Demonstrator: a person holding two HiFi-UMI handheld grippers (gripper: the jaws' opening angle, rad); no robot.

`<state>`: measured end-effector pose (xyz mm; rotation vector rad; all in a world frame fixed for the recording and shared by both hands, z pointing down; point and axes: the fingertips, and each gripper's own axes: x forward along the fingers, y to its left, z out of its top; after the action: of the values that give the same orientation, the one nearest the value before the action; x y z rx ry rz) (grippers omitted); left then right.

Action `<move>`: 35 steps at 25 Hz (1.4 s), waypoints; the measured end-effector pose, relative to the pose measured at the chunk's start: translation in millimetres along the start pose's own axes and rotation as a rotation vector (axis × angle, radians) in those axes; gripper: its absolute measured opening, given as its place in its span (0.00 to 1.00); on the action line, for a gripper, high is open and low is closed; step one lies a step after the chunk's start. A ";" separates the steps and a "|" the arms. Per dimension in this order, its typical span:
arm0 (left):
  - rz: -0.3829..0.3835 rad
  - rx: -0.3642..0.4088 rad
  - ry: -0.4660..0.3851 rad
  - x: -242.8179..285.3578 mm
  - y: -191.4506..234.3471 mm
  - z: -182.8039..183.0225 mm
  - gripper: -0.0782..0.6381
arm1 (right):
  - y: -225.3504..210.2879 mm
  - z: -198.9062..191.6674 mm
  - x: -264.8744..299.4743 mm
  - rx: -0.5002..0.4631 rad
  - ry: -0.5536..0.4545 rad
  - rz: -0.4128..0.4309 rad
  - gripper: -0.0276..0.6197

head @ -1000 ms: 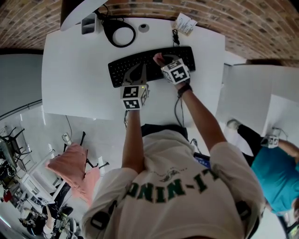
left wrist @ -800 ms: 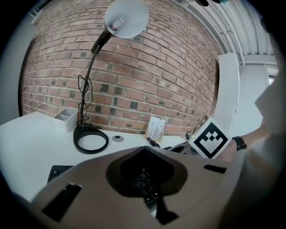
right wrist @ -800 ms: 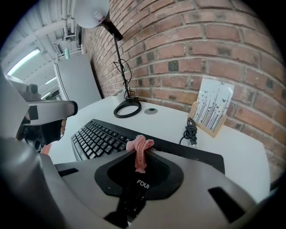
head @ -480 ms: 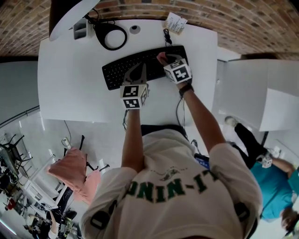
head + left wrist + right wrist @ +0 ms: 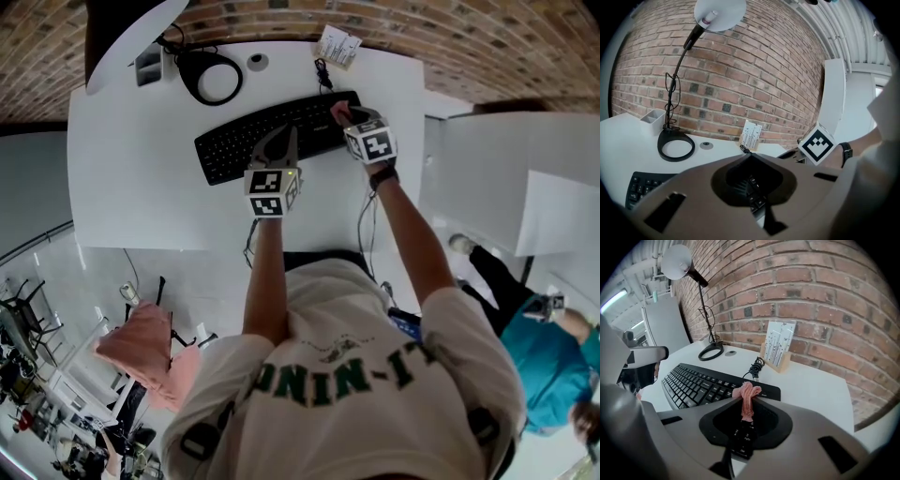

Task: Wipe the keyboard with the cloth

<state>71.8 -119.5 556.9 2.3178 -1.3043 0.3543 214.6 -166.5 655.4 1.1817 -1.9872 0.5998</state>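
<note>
We hold the pink cloth (image 5: 746, 401) pinched between the closed jaws of the right gripper (image 5: 345, 114); only a small bunched tuft pokes out past the tips. It sits over the right end of the black keyboard (image 5: 267, 139), near the back edge; the keyboard lies slanted on the white desk (image 5: 131, 178). The left gripper (image 5: 284, 141) has its jaws pressed together on nothing, with its tips over the middle of the keyboard; whether it bears on the keys we cannot tell.

We see several ways this could go wrong. So little cloth shows beyond the tips that the hard jaws, not the fabric, may rake the keys; that would press keys down or catch a keycap edge. The narrow pinch may also give way; if the tuft drags against key edges, the cloth could be pulled out and left lying on the keys. The keyboard looks loose on the desk; a firm sideways stroke could shove it unless the left gripper steadies it. The coiled cable (image 5: 754, 365) and the small card stand (image 5: 779, 350) sit just behind the right end; a stroke that overshoots backward could snag the one or tip the other. The two grippers are near each other; a long leftward pass would bring the right one against the left.
</note>
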 end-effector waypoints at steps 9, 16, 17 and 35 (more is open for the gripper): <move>0.013 -0.004 -0.011 -9.7 9.1 3.5 0.10 | -47.7 -9.6 -11.6 0.026 0.054 -0.119 0.11; 0.051 -0.017 -0.021 -33.1 29.5 1.1 0.10 | -52.1 -8.7 -10.9 0.013 0.054 -0.172 0.11; 0.061 -0.021 -0.023 -38.1 34.3 0.1 0.10 | -48.3 -7.0 -12.2 0.016 0.051 -0.172 0.11; 0.331 -0.087 -0.055 -174.4 162.4 -24.7 0.10 | 256.7 52.9 26.4 -0.142 -0.012 0.302 0.11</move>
<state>-157.6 -51.2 545.3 2.0525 -1.7005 0.3323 -39.0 -97.7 637.3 0.8082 -2.1979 0.5897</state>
